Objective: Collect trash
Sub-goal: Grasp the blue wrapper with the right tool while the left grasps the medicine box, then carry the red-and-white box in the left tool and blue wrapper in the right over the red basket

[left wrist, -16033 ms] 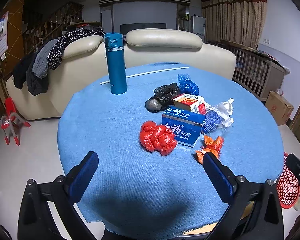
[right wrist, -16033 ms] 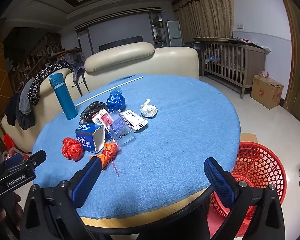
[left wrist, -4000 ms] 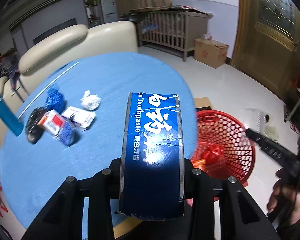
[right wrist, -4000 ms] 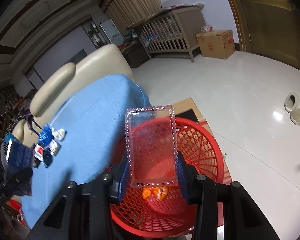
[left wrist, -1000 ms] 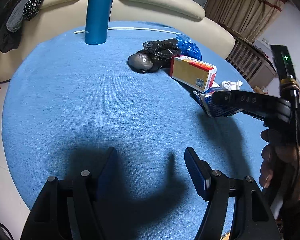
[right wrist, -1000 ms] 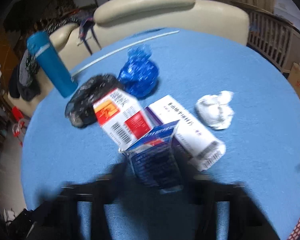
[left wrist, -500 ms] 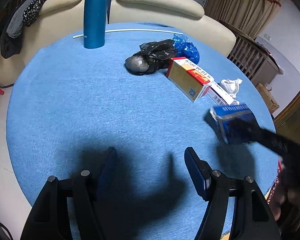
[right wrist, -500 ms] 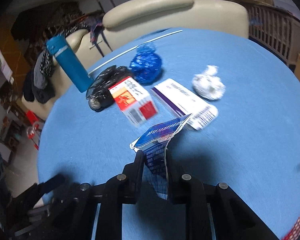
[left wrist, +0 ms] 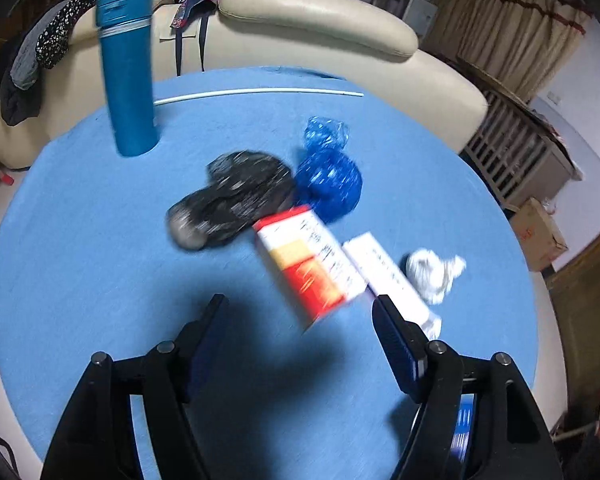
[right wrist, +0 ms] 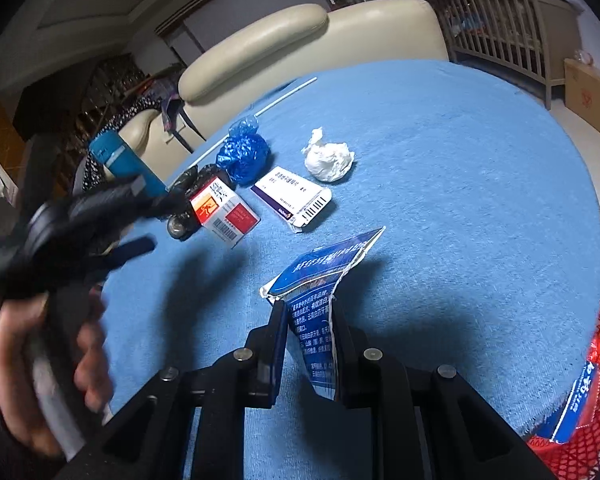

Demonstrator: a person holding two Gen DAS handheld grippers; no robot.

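On the table [left wrist: 80,240], left to right: one bottle [left wrist: 128,68], one black bag [left wrist: 236,196], one blue bag [left wrist: 330,178], two boxes [left wrist: 308,264], one tissue [left wrist: 434,270]. Your left gripper [left wrist: 300,344] is opening, empty; your right gripper [right wrist: 310,320] pinches one packet [right wrist: 320,276].

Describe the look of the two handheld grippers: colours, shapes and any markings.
Both are black angular frames with round silver bolt heads. The left gripper carries two flat fingers with dark blue ribbed pads; the right gripper has the same blue-lined black fingers. No markings, cables or sleeves are legible.
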